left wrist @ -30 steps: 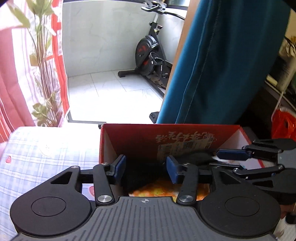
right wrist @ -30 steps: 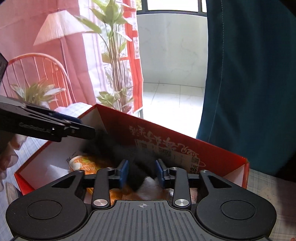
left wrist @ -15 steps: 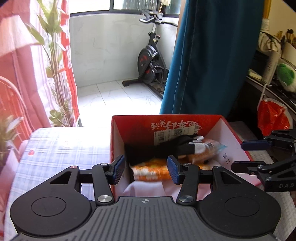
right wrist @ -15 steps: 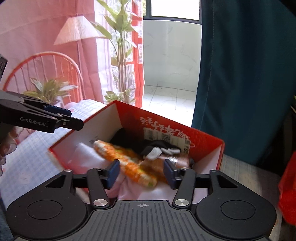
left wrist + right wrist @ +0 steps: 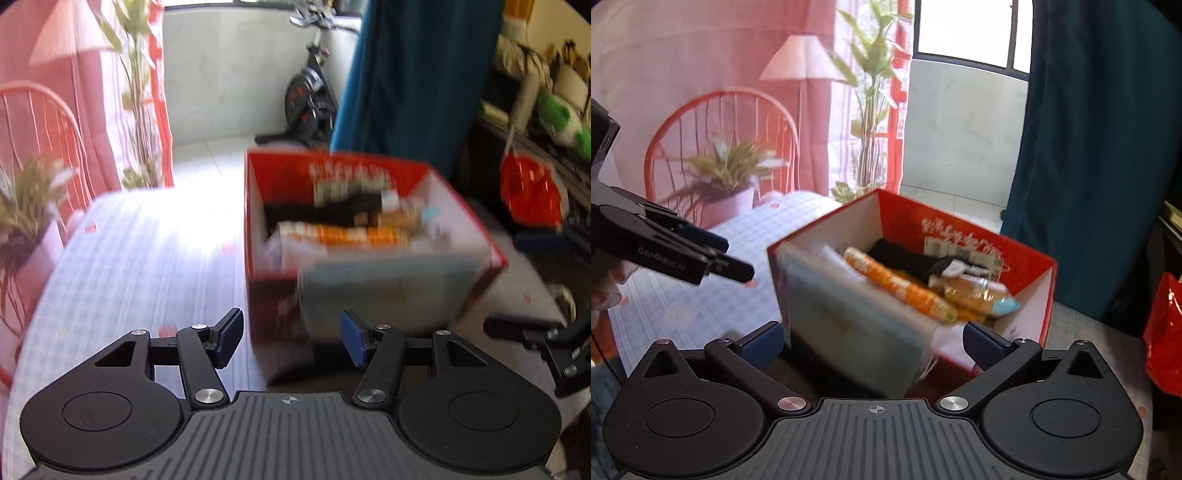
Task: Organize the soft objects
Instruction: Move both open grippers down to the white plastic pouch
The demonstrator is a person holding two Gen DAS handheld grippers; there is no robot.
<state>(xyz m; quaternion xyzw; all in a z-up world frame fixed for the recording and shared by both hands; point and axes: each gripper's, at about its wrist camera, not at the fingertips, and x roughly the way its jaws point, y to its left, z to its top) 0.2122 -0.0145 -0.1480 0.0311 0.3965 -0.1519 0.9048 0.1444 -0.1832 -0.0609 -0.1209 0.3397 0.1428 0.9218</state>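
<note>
Pink curtains, a teal curtain (image 5: 413, 85) and an exercise bike (image 5: 308, 107) on a tiled balcony floor stand behind the table in the left wrist view, which is blurred. On the table's checked cloth (image 5: 147, 251) a red box (image 5: 369, 306) sits toward the far right part, open at the top. Inside it lie an orange roll (image 5: 343, 236), a black garment (image 5: 332, 212) behind that, and a yellowish packet toward the right wall. A pale panel covers the box's near wall. The left gripper (image 5: 291, 341) hangs short of the box's near wall, its jaws apart with nothing between the pads; they have just been widening. At the right edge the right gripper (image 5: 532, 332) shows as dark fingers beside the box. A red bag (image 5: 532, 192) sits beyond the table's right edge.

From the right wrist, the box (image 5: 1027, 266) appears corner-on, with the orange roll (image 5: 905, 288), the black garment (image 5: 905, 258) and a white scrap atop it, all inside. The right gripper (image 5: 873, 341) stands released, its jaws having just spread wide, framing the box's near corner without touching it. The left gripper (image 5: 738, 271) reaches in from the left edge over the cloth (image 5: 683, 306), clear of the box.
</note>
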